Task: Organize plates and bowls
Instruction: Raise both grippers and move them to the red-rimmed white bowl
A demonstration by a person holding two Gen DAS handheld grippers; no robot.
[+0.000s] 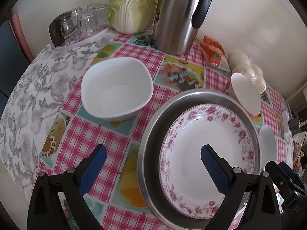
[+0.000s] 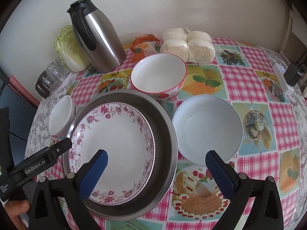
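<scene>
The flowered plate (image 1: 209,153) sits inside the metal pan (image 1: 151,138). The left gripper (image 1: 153,155) is wide open and holds nothing; one finger is over the plate, the other is past the pan's left rim. The right gripper (image 2: 156,160) is wide open and empty too, straddling the pan's right rim. The pale blue bowl (image 2: 208,128) is just right of the pan. The left tool reads "GenRobot.AI".

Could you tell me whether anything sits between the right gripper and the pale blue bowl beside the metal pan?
Nothing visible does. The right gripper hangs with open jaws over the metal pan's right rim, and the pale blue bowl sits just past that rim on bare tablecloth. The strawberry bowl stands farther back, off that path.
</scene>
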